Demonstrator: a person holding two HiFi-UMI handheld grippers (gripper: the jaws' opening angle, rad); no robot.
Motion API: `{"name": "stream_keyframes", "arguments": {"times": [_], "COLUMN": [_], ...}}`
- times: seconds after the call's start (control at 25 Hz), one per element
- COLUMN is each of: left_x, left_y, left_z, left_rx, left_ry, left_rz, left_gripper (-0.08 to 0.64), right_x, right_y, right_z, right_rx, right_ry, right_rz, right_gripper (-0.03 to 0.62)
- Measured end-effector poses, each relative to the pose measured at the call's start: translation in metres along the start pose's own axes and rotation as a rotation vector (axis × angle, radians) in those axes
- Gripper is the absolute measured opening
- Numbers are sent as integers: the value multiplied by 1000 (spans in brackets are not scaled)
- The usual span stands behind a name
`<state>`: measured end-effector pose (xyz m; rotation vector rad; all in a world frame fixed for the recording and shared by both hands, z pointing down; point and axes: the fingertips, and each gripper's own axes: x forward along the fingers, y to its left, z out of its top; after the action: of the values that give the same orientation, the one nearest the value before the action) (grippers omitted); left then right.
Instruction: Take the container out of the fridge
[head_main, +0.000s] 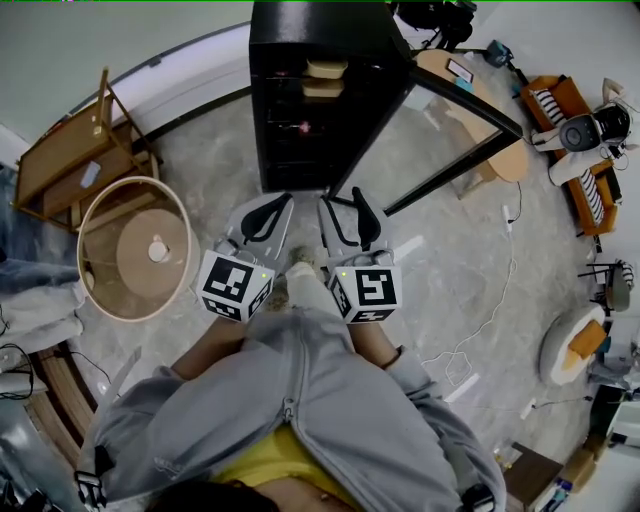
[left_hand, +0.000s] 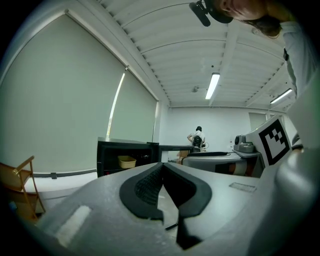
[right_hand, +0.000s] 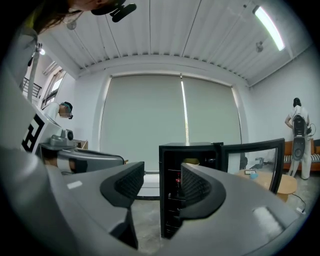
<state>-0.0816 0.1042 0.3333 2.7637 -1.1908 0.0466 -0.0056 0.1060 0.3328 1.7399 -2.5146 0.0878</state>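
I am holding my left gripper (head_main: 271, 208) pressed together and my right gripper (head_main: 346, 212) spread and empty, both facing the open fridge (head_main: 300, 40), readying for the container (head_main: 326, 69) sitting at its top shelf's front edge.

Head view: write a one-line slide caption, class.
Left gripper shut, right gripper open, before the open fridge holding the container.
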Motion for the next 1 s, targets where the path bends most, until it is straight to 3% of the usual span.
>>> {"name": "stream_keyframes", "arguments": {"times": [0.44, 1.0], "left_x": [48, 169], "left_y": [59, 143], "left_z": [2, 22], "left_rx": [-2, 2], "left_ry": [-1, -45], "left_rz": [21, -1], "left_gripper": [3, 5], "right_x": [81, 221], "right_y": [-25, -95], "right_z": [2, -18], "right_rx": [-2, -4], "right_ry": [-17, 20], "right_rz": [-12, -24], "right_gripper": [261, 307]}}
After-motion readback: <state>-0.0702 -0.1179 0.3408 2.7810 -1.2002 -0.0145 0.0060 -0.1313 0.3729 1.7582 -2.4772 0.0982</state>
